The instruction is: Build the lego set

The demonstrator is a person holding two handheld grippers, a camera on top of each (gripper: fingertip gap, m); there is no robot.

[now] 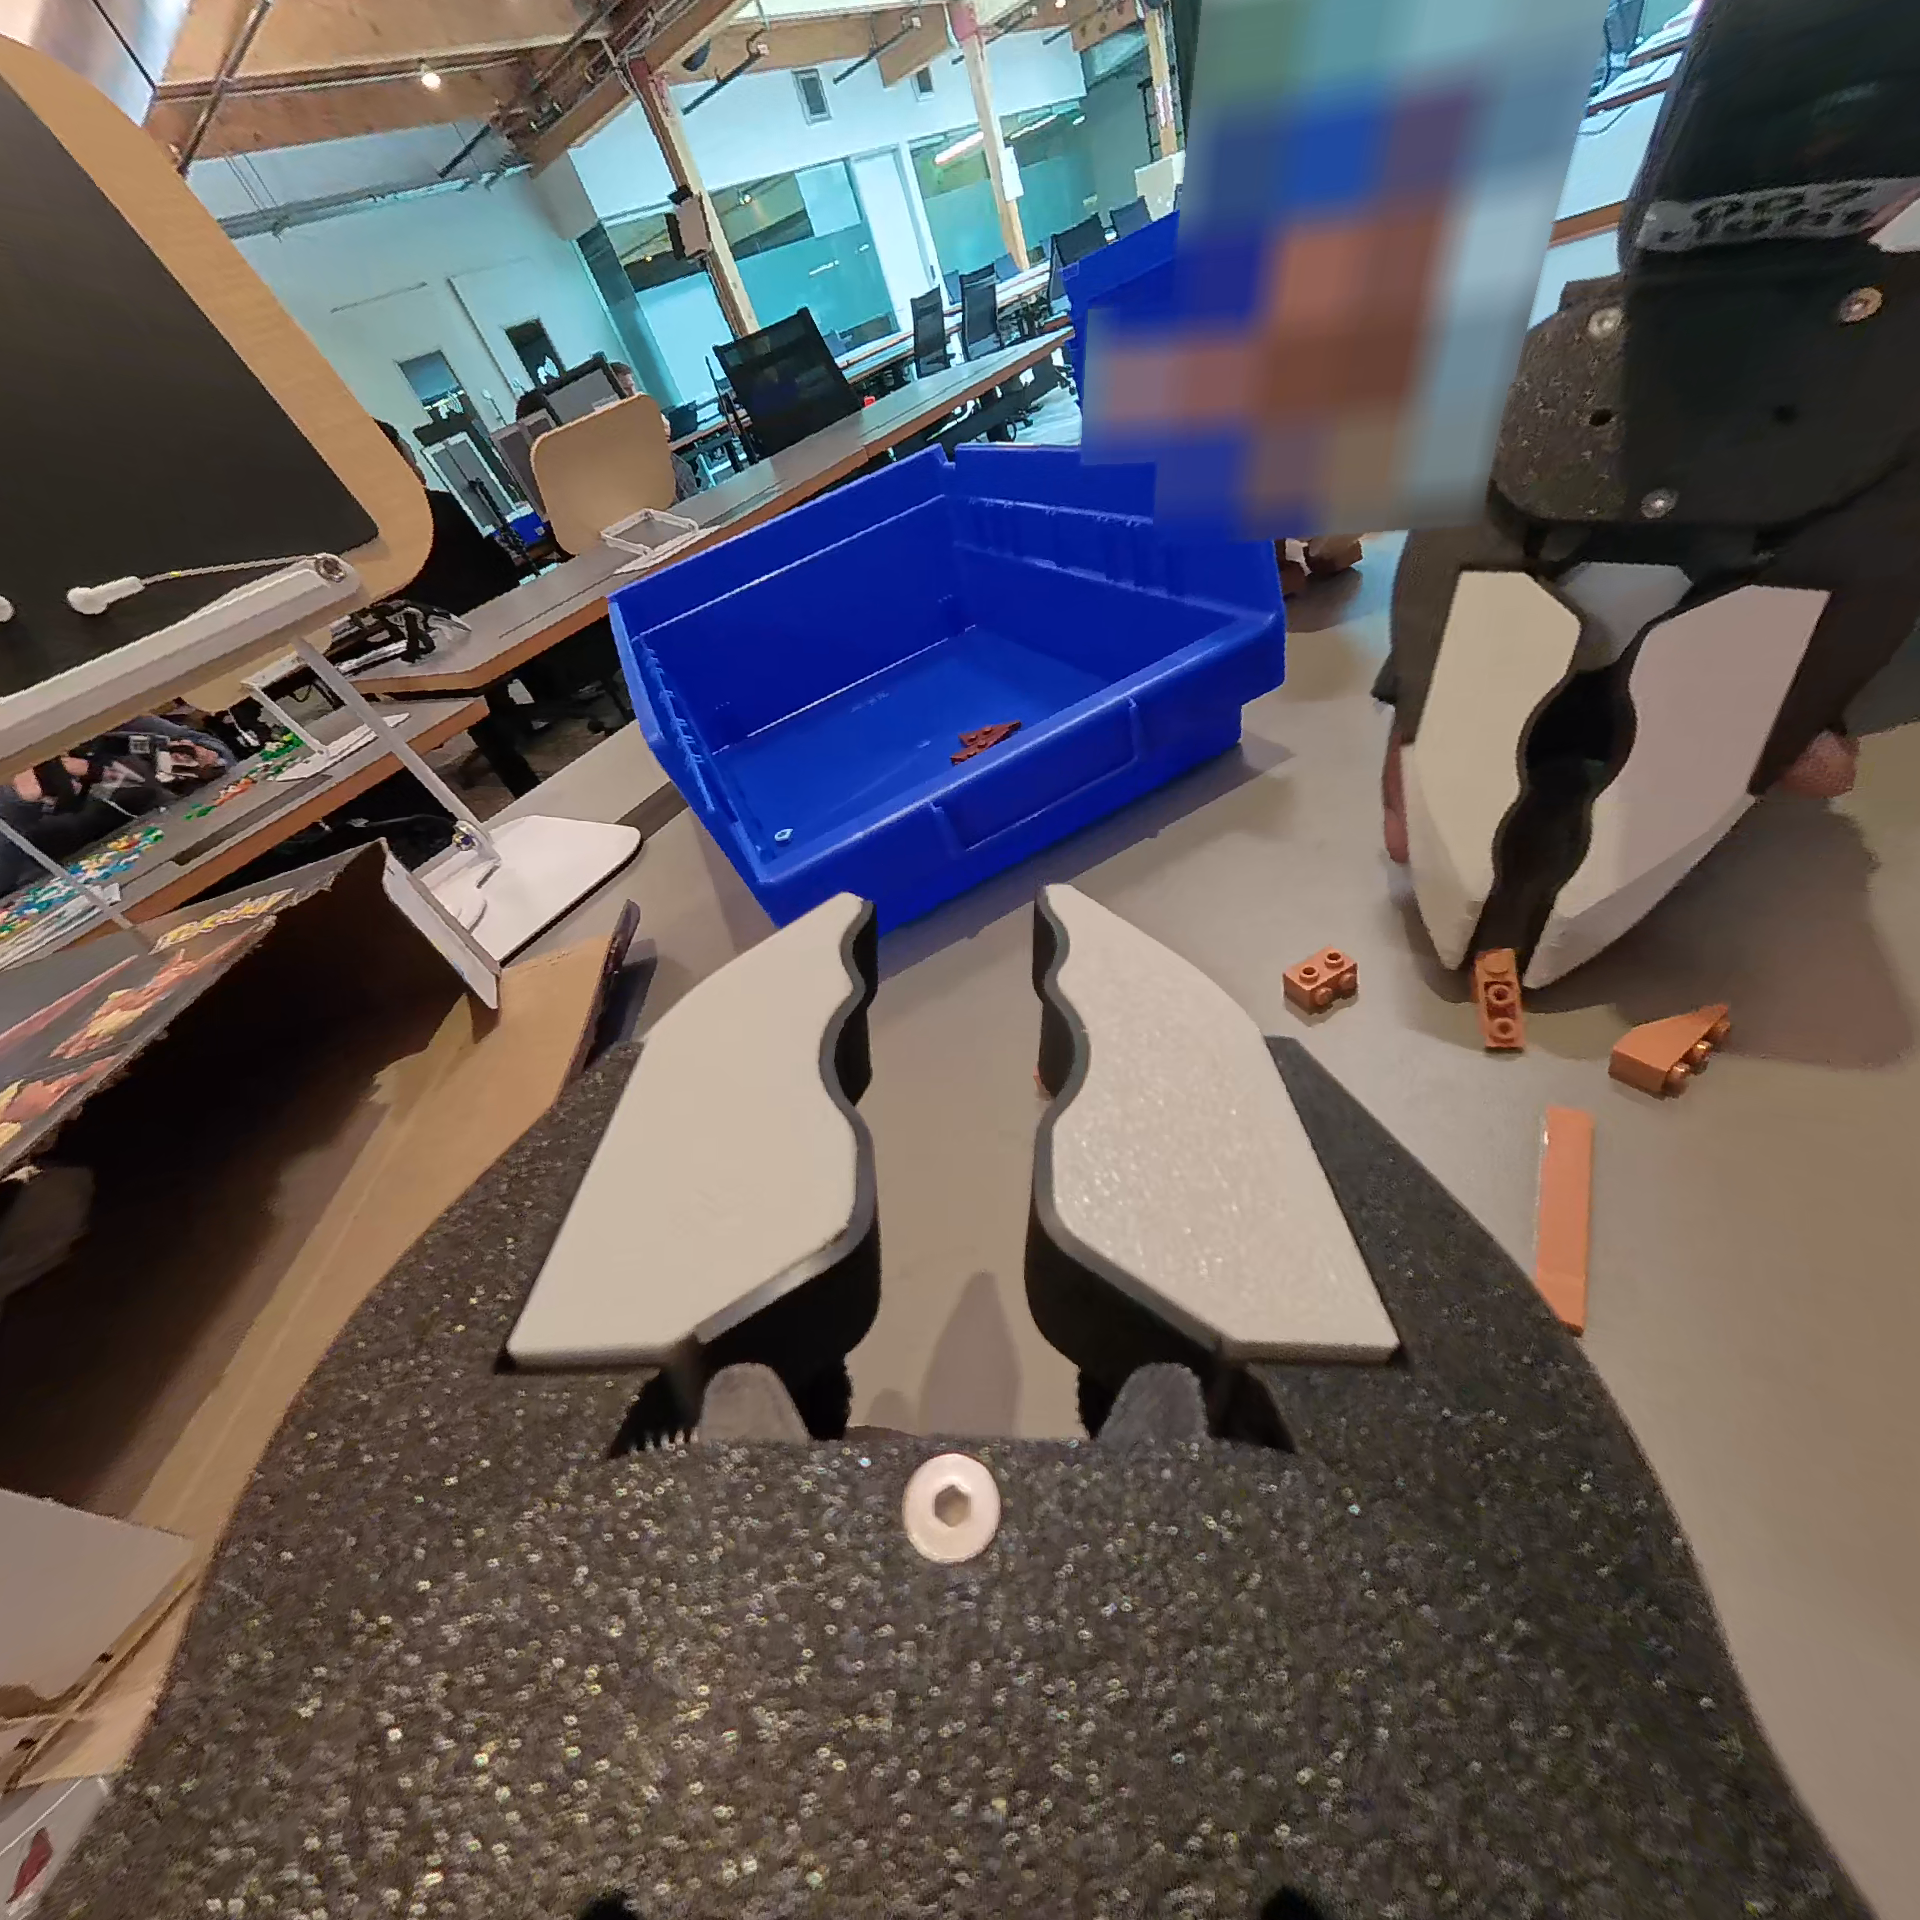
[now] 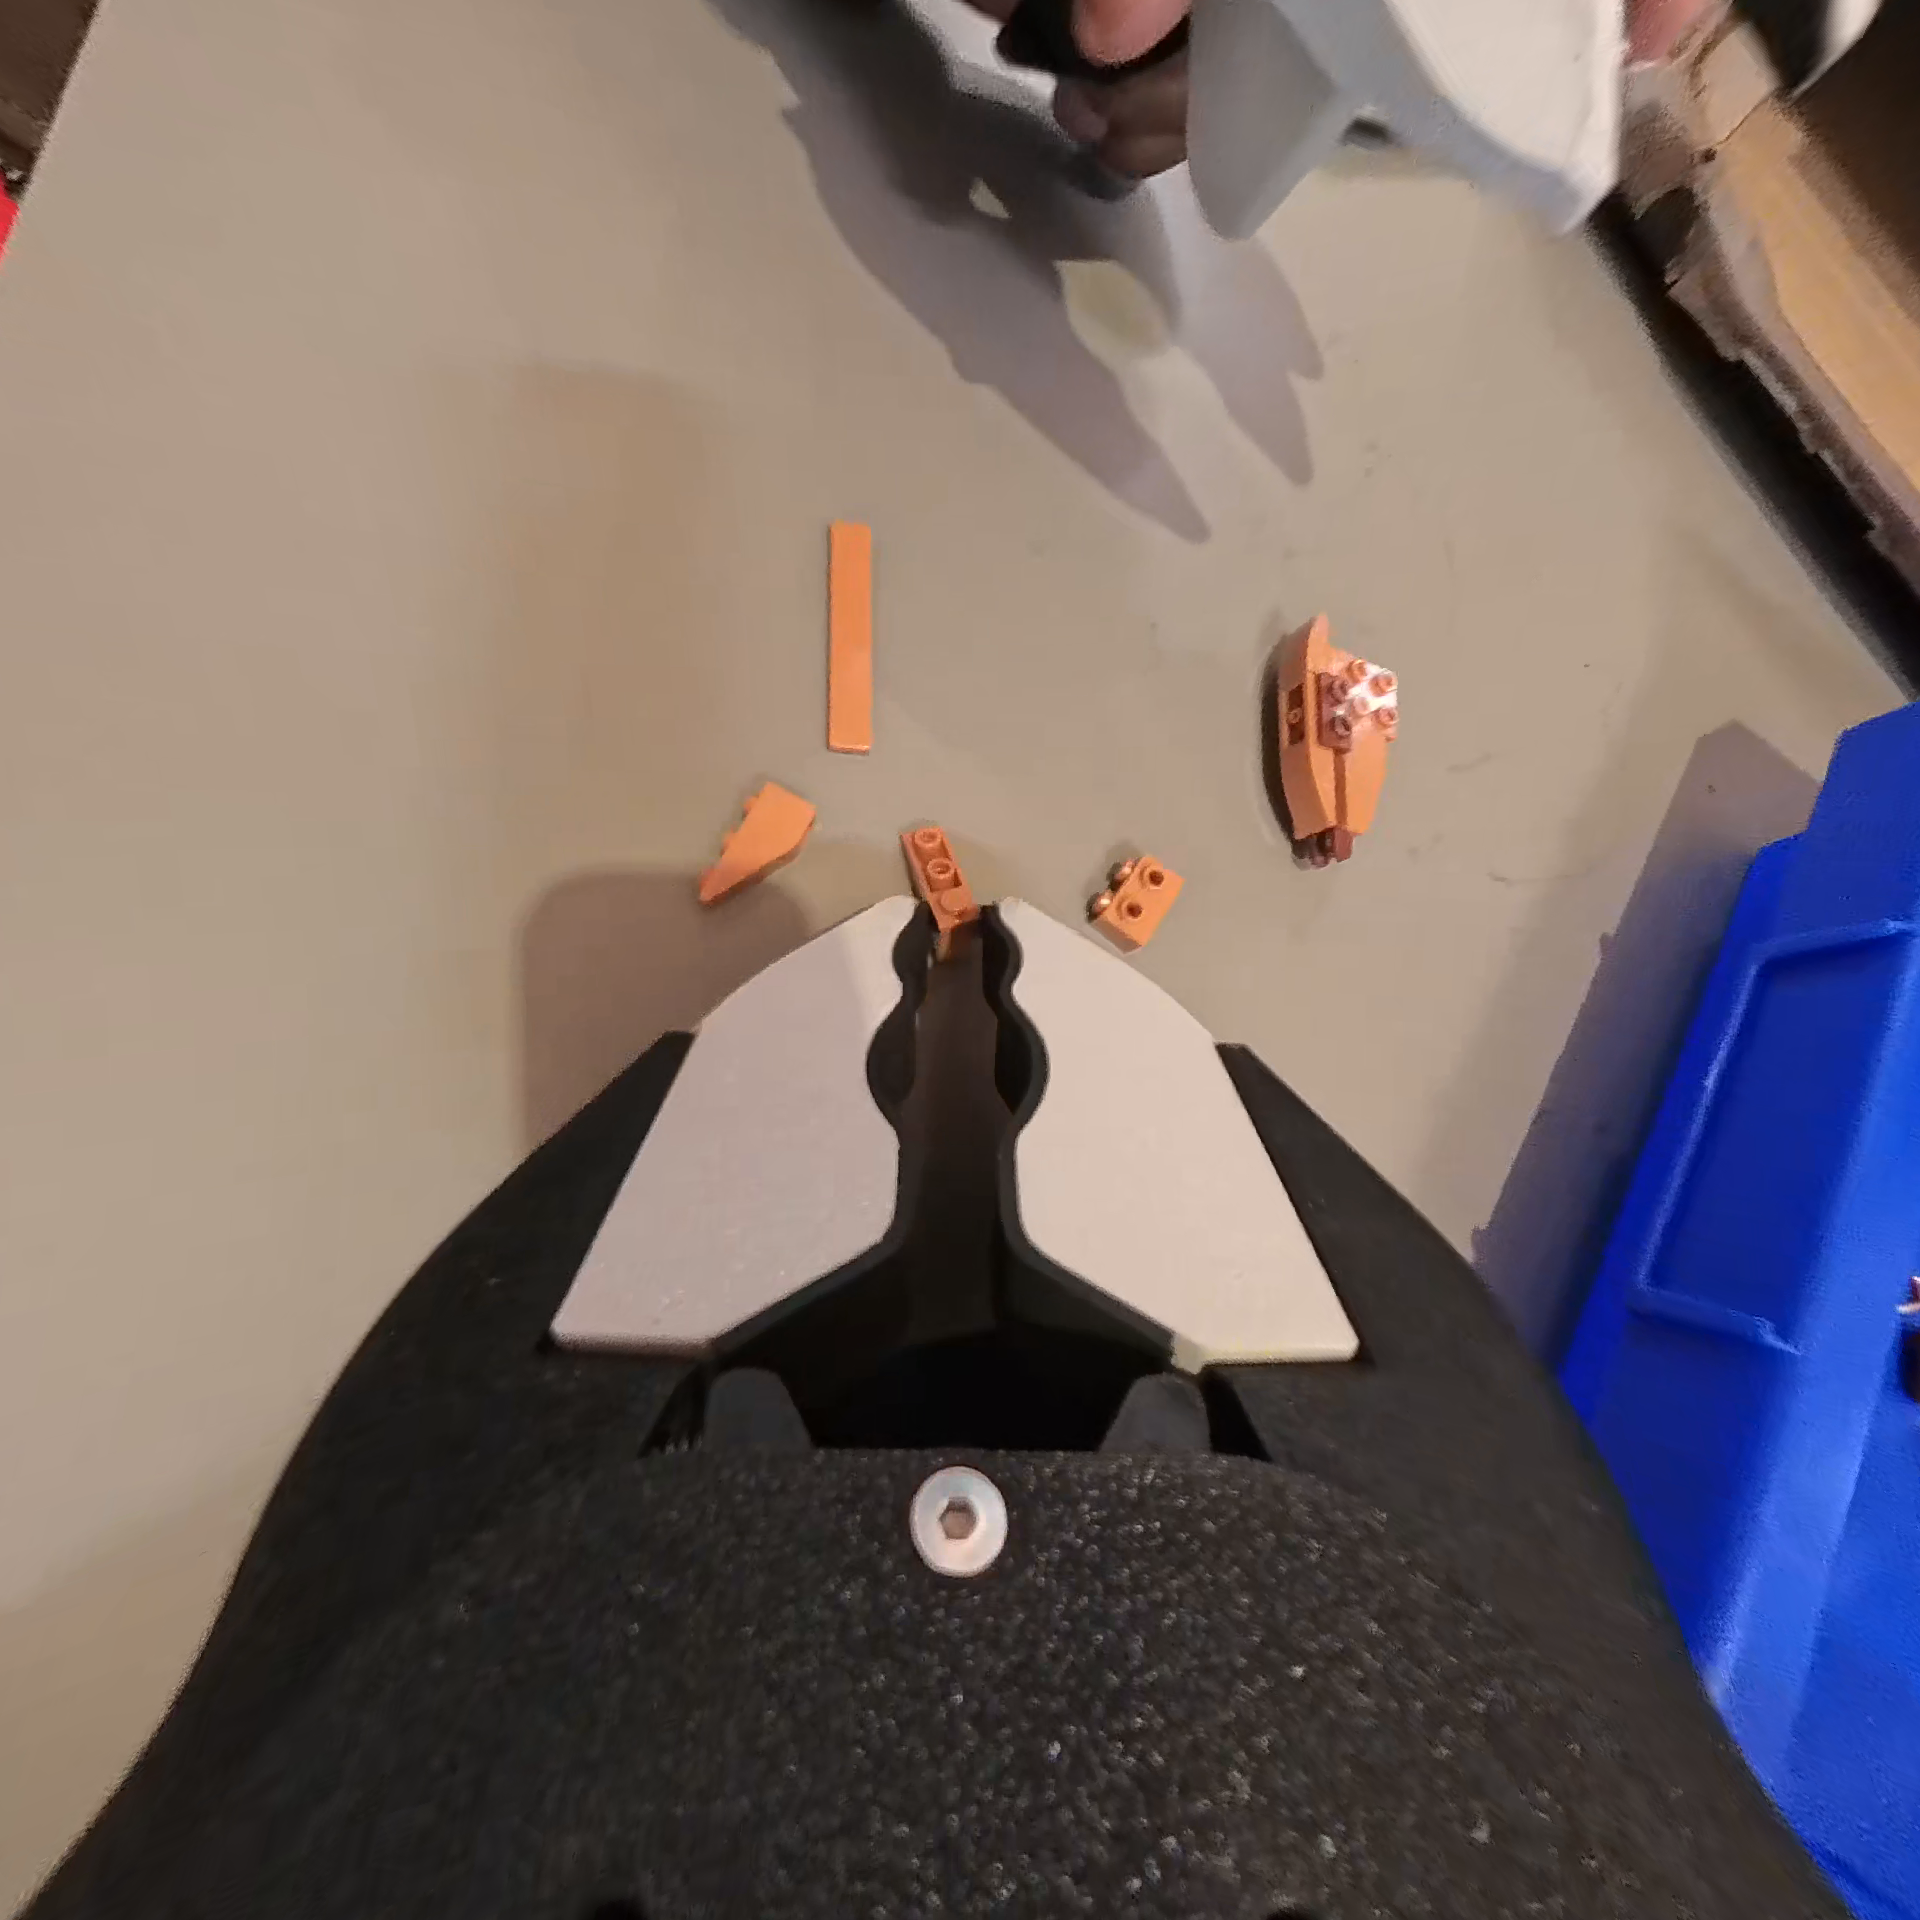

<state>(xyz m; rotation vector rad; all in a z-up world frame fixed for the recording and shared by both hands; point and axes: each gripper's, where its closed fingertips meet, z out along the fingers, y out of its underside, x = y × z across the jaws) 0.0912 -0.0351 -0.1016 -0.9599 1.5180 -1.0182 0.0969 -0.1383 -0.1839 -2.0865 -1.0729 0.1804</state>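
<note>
Our right gripper's (image 2: pixel 954 914) fingertips are clenched on one end of a small orange studded plate (image 2: pixel 938 875), both pads pressed against its sides while its far end rests on the grey table (image 2: pixel 312 520). Our left gripper (image 1: pixel 954 940) hangs apart with its fingers spread wide and nothing between them, just in front of the blue bin (image 1: pixel 935 675).

Around the pinched plate lie other orange pieces, none touching it: a wedge-shaped piece (image 2: pixel 755 840) to its left, a long flat orange tile (image 2: pixel 850 636) beyond that, and a small brick with side studs (image 2: pixel 1136 900) to its right. Farther right stands a small built assembly (image 2: pixel 1332 736) of orange curved parts with darker brown and pale studs (we cannot tell how its parts join). The bin sits at the table's right edge in our right wrist view; inside it lies a dark red wedge plate (image 1: pixel 984 740). A cardboard box (image 1: pixel 156 997) sits to the left of our left gripper.
</note>
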